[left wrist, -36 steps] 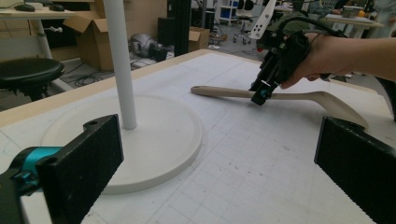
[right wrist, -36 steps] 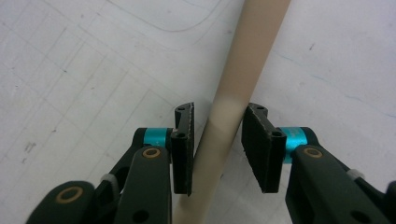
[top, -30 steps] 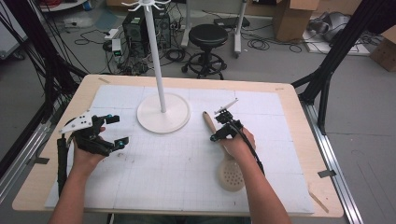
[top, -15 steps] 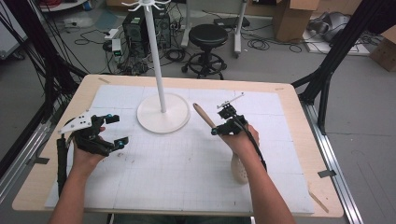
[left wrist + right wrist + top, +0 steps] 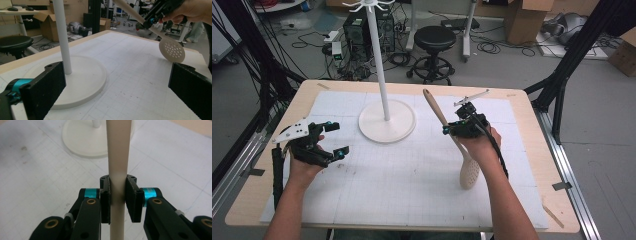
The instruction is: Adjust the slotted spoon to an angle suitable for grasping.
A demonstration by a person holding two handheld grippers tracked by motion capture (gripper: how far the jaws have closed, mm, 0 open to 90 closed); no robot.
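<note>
Spoon (image 5: 447, 127) handle clamped inside right gripper (image 5: 457, 127).

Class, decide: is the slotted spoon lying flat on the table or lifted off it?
Lifted and tilted. The right gripper clamps the slotted spoon by its handle; in the left gripper view, its perforated head hangs above the mat.

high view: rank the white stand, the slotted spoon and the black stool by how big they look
1. White stand, tallest with a wide round base.
2. Slotted spoon, long but thin, held by the right gripper.
3. Black stool, though it sits farther back, so it is likely bigger than it looks.
</note>
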